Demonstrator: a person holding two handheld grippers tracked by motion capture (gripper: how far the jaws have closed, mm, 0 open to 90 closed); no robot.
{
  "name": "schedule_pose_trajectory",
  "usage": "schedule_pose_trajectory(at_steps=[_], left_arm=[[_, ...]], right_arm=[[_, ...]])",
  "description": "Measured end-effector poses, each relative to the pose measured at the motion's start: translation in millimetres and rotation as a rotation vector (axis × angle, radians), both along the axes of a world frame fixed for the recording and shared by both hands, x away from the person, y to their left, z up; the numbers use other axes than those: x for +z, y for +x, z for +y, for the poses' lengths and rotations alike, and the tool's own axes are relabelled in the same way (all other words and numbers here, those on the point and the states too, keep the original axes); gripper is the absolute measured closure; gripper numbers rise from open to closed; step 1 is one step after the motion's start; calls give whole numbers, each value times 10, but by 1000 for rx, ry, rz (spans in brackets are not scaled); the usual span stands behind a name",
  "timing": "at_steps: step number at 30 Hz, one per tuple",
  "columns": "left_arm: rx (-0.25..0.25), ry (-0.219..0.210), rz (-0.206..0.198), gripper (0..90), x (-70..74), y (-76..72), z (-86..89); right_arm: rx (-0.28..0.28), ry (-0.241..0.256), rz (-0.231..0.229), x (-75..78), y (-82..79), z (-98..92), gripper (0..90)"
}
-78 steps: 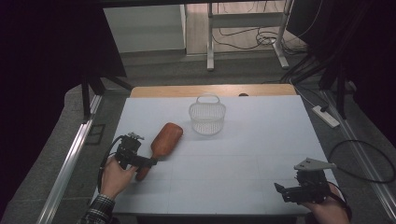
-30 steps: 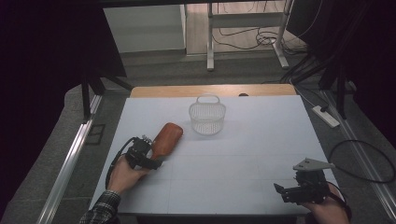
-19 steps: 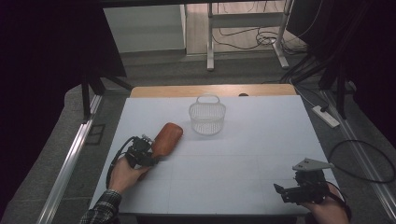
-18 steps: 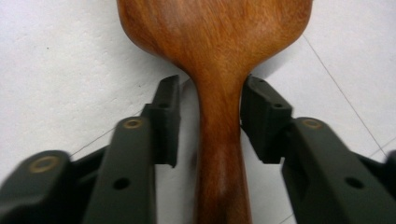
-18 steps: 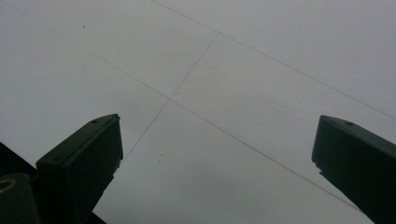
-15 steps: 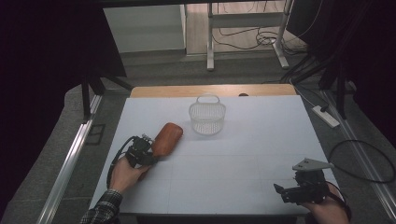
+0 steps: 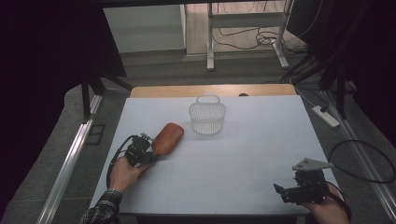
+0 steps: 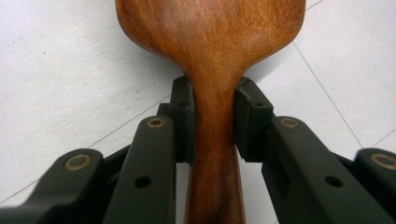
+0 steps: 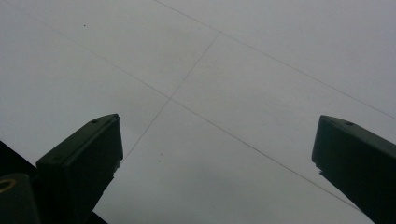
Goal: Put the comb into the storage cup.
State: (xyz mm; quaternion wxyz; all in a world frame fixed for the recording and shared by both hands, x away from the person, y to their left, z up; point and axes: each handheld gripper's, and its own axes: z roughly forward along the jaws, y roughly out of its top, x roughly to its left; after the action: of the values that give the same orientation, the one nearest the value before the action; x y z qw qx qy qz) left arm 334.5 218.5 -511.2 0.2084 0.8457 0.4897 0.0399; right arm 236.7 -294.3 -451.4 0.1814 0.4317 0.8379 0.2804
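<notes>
- Left gripper view: the wooden spoon (image 8: 212,70) lies on the white worktop (image 8: 60,79), and the left claw (image 8: 211,109) is closed on its narrow neck, both pads touching the wood.
- In the high view the spoon is at the left part of the worktop, near the white wire basket (image 7: 207,115).
- The right claw (image 9: 215,154) is wide apart, holding nothing, over the bare worktop at the near right corner.

In the left gripper view, the wooden spoon (image 8: 212,70) runs off the top and bottom edges, its bowl cut short. Beside the white basket (image 7: 207,116), a small dark spot on the table's far edge is too small to identify.
</notes>
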Motion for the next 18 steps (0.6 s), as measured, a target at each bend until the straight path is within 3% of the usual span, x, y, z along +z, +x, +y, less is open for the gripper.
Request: schedule_pose_trajectory(at_steps=[8, 18], left_arm=[[2, -27, -12, 717, 29, -12, 36], [-9, -54, -63, 716, 126, -82, 56]], right_arm=[[1, 0, -3, 1, -2, 0, 17], [2, -3, -7, 2, -5, 1, 18]])
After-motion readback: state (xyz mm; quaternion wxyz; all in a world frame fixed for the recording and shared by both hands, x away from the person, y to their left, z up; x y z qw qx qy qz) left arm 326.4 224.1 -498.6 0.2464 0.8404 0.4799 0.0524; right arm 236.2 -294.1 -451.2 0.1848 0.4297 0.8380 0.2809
